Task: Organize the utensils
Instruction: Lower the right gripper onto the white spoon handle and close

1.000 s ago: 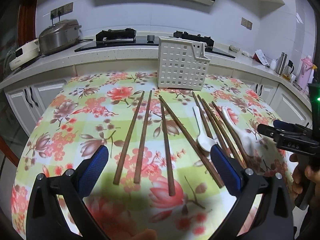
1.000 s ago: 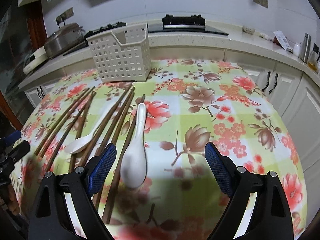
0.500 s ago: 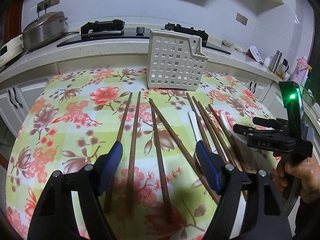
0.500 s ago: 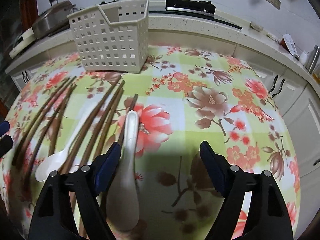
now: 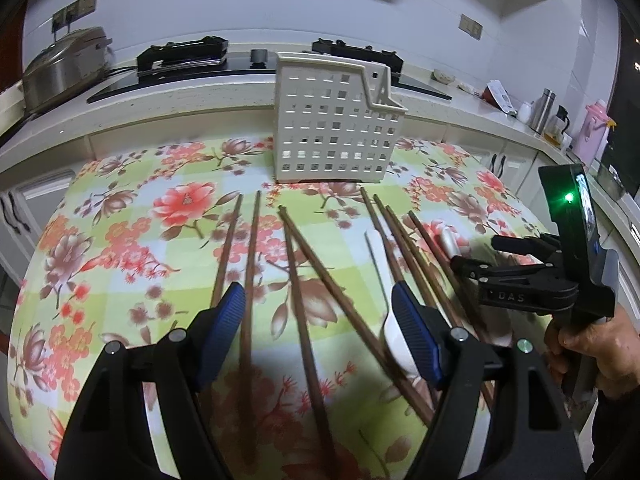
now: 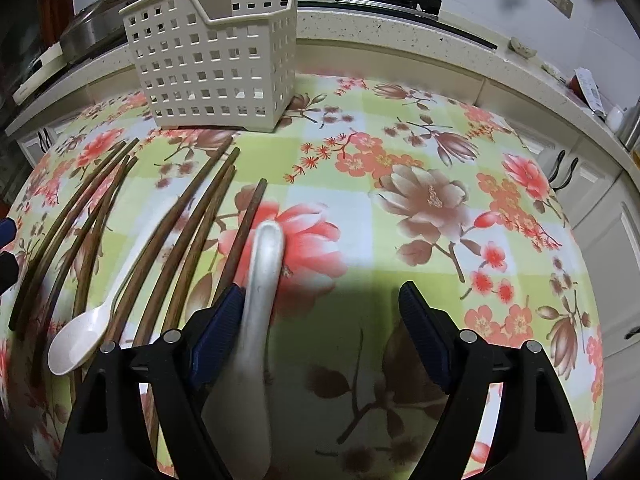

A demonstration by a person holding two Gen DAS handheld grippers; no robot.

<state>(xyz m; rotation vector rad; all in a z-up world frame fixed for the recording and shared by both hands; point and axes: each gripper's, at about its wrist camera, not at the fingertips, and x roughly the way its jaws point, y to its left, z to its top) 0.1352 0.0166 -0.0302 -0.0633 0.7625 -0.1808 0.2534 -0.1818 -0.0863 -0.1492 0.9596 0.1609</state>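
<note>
Utensils are laid flat on a floral tablecloth (image 6: 400,152) in front of an empty perforated caddy (image 6: 216,64), presumably so they can be lifted into it one at a time. Wooden chopsticks (image 5: 304,280) are straddled by the left gripper (image 5: 320,316), whose jaws have just been closing but grip nothing. The right gripper (image 6: 320,320) is likewise apart and unclamped, a white ceramic spoon (image 6: 260,280) just inside its left pad.

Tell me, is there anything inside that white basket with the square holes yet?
No, the white basket looks empty from above in the right wrist view, while the chopsticks and both spoons still lie on the tablecloth.
</note>
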